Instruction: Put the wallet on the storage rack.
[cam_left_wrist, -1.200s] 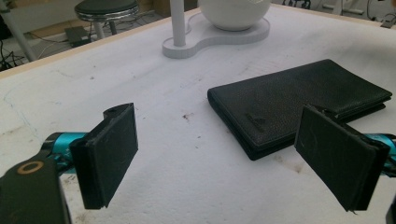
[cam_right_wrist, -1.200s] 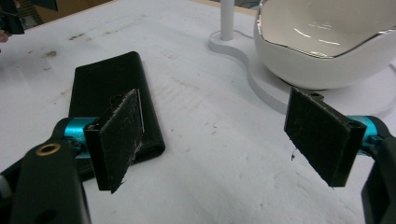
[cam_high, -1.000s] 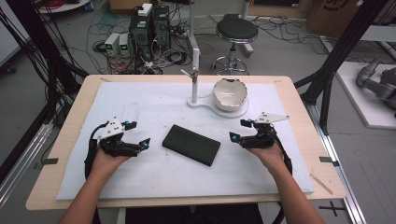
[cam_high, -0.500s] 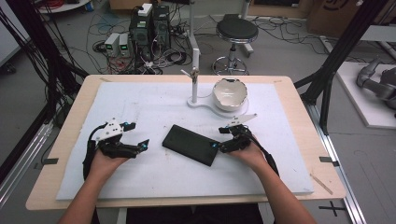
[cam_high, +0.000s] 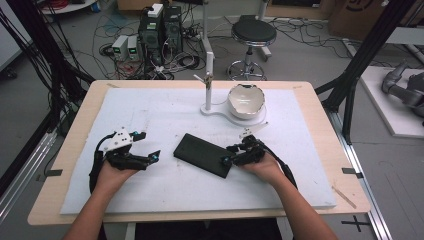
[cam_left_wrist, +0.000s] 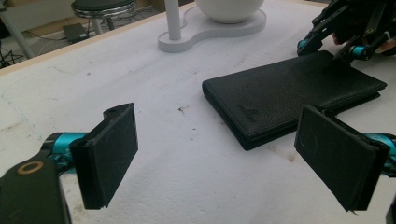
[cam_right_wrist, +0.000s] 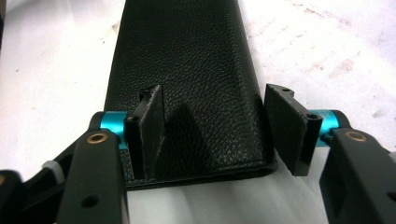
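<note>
A black leather wallet (cam_high: 205, 154) lay closed and flat on the white mat (cam_high: 150, 115) that covered the worktop (cam_high: 320, 105), a little to the near side of the middle, with its long side running from far left to near right.

The right gripper (cam_high: 234, 154) stood at the near right end of the wallet, held by the right hand (cam_high: 262, 167). Its jaws were spread and grasped nothing. In the right gripper view (cam_right_wrist: 219, 130) one jaw stood over the leather surface, near the short edge, and the other jaw stood just beside the long edge of the wallet (cam_right_wrist: 182, 60), over the mat (cam_right_wrist: 327, 51). Whether the first jaw touched the leather I cannot tell. The high view showed the same gripper as a small dark shape at the end of the wallet, and there the place of each jaw was not clear.

The left gripper (cam_high: 147, 148) was held by the left hand (cam_high: 115, 172) to the left of the wallet, apart from it. In the left gripper view (cam_left_wrist: 229, 158) its jaws were spread wide and empty, and the wallet (cam_left_wrist: 294, 95) lay beyond them on the mat, more toward the right jaw. This view also showed the folded edge of the wallet and the right gripper (cam_left_wrist: 345, 32) at its far end.

On the far side of the mat, in the high view, stood a white base (cam_high: 220, 111) with an upright post (cam_high: 207, 85) and a white bowl (cam_high: 246, 100) on it. Behind the worktop a round stool (cam_high: 253, 32) stood on the floor.
</note>
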